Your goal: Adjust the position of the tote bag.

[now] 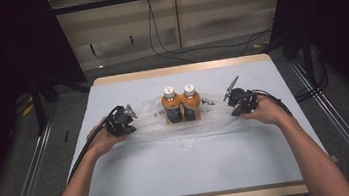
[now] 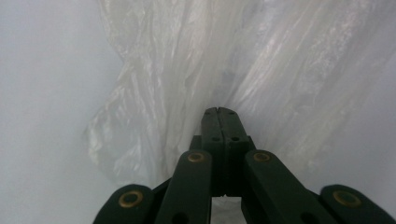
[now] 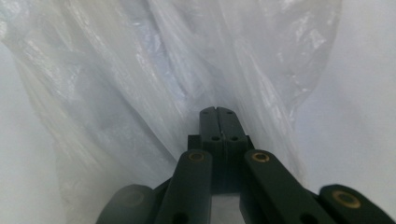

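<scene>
Two orange bottles with white caps (image 1: 171, 106) (image 1: 191, 103) stand side by side at the middle of the table, inside a clear plastic bag (image 1: 186, 128) that lies spread around them. My left gripper (image 1: 132, 118) is at the bag's left end; in the left gripper view its jaws (image 2: 218, 111) are pressed together with the film (image 2: 177, 74) bunched and running taut into the tips. My right gripper (image 1: 231, 107) is at the bag's right end, jaws (image 3: 216, 110) likewise closed with film (image 3: 140, 79) gathered at the tips.
The table (image 1: 191, 169) has a pale blue-grey cover and wooden edges front and back. Dark stands and curtains flank it left and right. Cables (image 1: 166, 48) lie on the floor behind the far edge.
</scene>
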{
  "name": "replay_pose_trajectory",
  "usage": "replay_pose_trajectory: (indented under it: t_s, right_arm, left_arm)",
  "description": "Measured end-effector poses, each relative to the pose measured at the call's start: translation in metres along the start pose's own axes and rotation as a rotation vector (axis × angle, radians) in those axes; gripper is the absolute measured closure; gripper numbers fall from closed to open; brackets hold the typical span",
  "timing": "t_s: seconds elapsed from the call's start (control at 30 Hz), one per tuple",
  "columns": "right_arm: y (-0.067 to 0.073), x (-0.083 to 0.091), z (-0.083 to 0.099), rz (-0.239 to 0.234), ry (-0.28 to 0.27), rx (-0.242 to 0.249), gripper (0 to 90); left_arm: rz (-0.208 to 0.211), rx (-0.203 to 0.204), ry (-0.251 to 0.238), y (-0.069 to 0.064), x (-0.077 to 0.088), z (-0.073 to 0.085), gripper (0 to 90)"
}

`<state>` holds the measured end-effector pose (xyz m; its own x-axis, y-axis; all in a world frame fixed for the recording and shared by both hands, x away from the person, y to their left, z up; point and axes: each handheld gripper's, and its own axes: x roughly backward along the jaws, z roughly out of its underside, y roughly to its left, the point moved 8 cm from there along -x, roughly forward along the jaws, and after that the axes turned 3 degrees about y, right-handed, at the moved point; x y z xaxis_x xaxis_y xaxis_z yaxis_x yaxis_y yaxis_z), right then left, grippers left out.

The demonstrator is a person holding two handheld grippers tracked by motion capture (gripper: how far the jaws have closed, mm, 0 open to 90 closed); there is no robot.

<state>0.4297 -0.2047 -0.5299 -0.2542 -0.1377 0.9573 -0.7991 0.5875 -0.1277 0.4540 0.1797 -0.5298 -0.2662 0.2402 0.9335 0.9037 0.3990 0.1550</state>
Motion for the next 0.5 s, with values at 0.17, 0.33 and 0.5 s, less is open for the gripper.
replay_pose_trajectory:
  t_s: [0.17, 0.33, 0.5]
  right_arm:
    - [-0.011, -0.004, -0.005, 0.075, -0.040, -0.027, 90.0]
    - [-0.023, -0.007, -0.006, 0.067, -0.060, -0.072, 90.0]
    - [-0.026, -0.006, -0.001, 0.074, -0.044, -0.073, 90.0]
  left_arm:
    - [-0.005, -0.012, 0.008, 0.000, 0.001, 0.004, 90.0]
    - [0.003, 0.013, -0.009, 0.005, 0.001, 0.006, 90.0]
    - [0.004, 0.013, -0.009, 0.004, 0.001, 0.006, 90.0]
